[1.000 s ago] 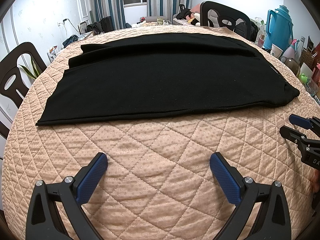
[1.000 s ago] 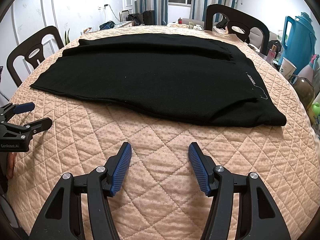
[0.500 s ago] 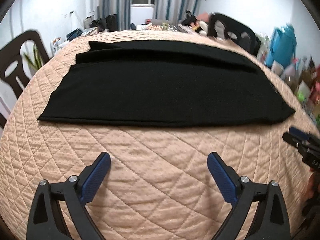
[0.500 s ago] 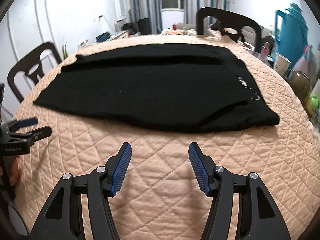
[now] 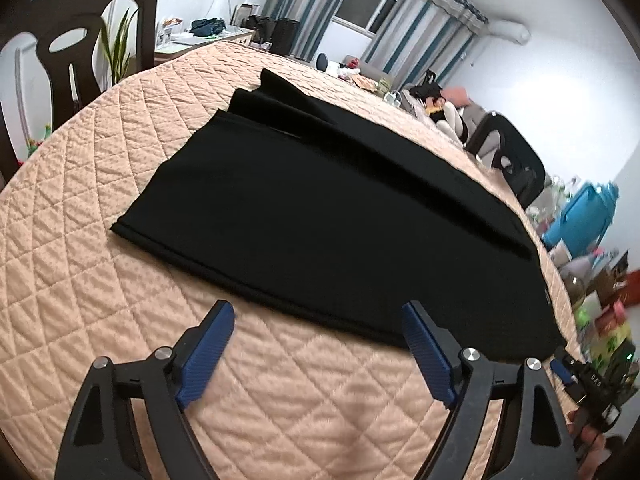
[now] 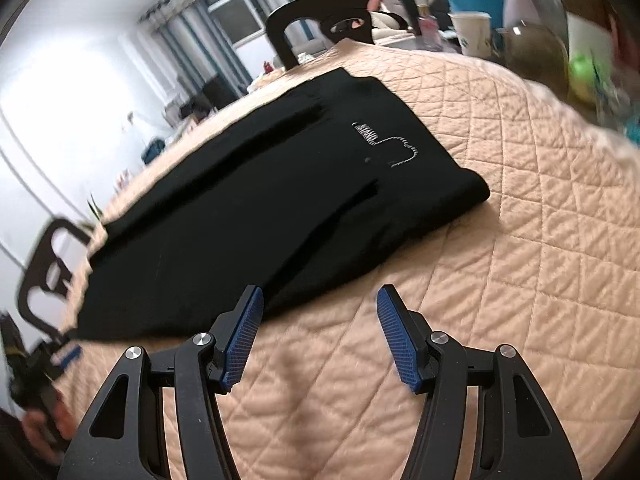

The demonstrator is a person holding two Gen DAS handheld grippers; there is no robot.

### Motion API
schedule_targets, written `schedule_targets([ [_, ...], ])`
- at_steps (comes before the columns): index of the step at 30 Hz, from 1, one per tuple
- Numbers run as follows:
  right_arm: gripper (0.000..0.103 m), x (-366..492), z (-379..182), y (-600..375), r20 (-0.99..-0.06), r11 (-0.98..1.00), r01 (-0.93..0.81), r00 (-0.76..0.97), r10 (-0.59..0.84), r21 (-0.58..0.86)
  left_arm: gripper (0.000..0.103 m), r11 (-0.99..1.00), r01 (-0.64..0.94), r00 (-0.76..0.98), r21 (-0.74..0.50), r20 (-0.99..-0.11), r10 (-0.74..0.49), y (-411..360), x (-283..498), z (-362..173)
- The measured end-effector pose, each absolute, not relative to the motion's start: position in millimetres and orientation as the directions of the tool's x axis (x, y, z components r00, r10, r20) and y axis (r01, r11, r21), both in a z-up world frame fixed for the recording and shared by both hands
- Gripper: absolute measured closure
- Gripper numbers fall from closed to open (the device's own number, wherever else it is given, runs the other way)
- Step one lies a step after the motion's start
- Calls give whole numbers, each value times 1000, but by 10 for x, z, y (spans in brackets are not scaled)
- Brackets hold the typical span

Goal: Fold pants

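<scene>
Black pants [image 5: 320, 216] lie flat, folded lengthwise, on the quilted peach table cover [image 5: 100, 240]. In the right wrist view the pants [image 6: 260, 208] show white stitching near the waist end. My left gripper [image 5: 316, 320] is open and empty, just short of the pants' near edge toward the leg end. My right gripper [image 6: 318, 312] is open and empty, its left fingertip at the pants' near edge toward the waist end. Each gripper shows at the edge of the other's view.
Dark chairs [image 5: 84, 40] [image 6: 340, 16] stand around the table. A blue jug [image 5: 580, 220], cups and bottles [image 6: 472, 32] crowd the right edge of the table. A plant [image 5: 120, 44] stands behind the left chair.
Both grippers have moved forward to the pants' near edge and tilted, the left swinging toward the leg end, the right toward the waist end. Both stay open.
</scene>
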State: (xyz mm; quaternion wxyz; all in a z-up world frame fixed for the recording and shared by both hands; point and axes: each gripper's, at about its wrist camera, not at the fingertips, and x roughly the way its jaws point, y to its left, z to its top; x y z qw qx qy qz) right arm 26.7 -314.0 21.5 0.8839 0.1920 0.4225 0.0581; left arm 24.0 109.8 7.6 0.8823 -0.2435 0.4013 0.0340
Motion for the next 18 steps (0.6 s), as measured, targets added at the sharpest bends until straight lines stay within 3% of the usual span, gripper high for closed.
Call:
schedule_targets([
  [5,43,496,226,-3308,-695,884,110,664,274,454,23,870,-279,692,-407,-713,-112,1148,346,92],
  [8,48,546,198,-3344,-672,855,136,684,284,501,38,869,-301,692,-393,-717,-85,1192,404,85],
  [10,65,572,190,-3348,-668,847,161,694,268,506,46,870,-312,692,-383,-718,-68,1217,418,83],
  [12,76,586,182,-3360,-663,846,170,704,254,505,67,870,-328,688,-367,-724,-46,1249,439,64],
  [15,91,598,167,-3360,-678,853,193,699,227,485,90,869,-354,681,-347,-732,-15,1318,474,33],
  [18,99,608,172,-3354,-681,861,188,698,221,472,97,873,-348,678,-342,-735,-18,1351,499,24],
])
